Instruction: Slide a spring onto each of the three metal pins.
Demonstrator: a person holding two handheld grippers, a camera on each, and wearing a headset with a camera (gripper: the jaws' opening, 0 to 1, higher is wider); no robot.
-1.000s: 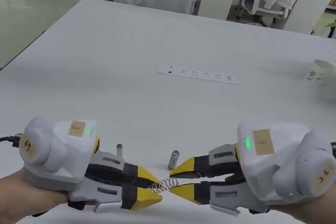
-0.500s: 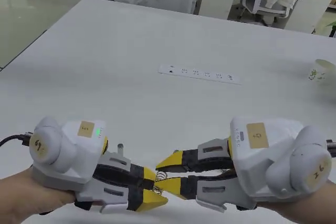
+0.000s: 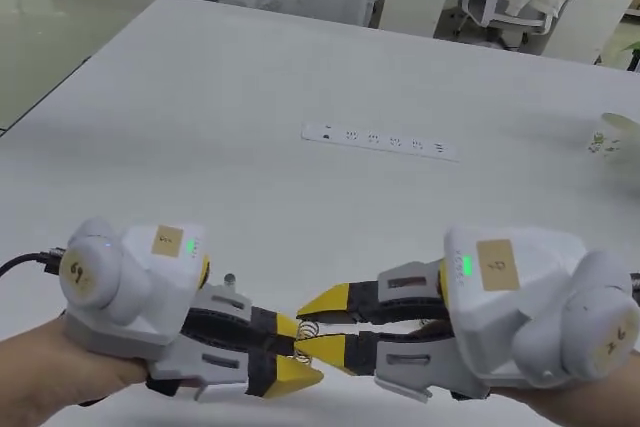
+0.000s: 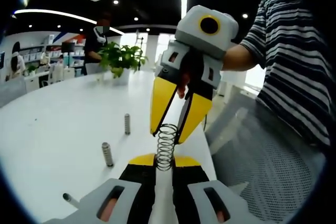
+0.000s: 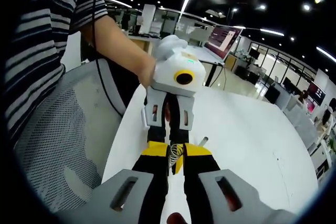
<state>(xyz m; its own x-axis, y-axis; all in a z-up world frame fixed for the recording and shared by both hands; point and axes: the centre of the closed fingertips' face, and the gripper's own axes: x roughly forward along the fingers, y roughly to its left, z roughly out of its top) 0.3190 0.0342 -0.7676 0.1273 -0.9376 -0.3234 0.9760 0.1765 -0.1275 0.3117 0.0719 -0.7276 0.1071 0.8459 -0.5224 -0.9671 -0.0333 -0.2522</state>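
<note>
Head view has the left tool (image 3: 298, 353) and the right tool (image 3: 303, 327) nose to nose over the near edge of the table (image 3: 300, 77). They are closer together than a second ago, so the spring (image 3: 308, 331) between them now shows as a short stub rather than a long stretch.

Left gripper view shows the left tool's jaws nearly closed, pinching one end of the spring. The right tool's jaws stand partly apart, flanking the other end; whether they grip it we cannot tell.

We judge this a hand-over in the air, not yet a placement. Just beyond the tools stand the left pin (image 4: 68, 199), the middle pin (image 4: 107, 153), which looks ribbed as if already sprung, and the right pin (image 4: 126, 123).
</note>
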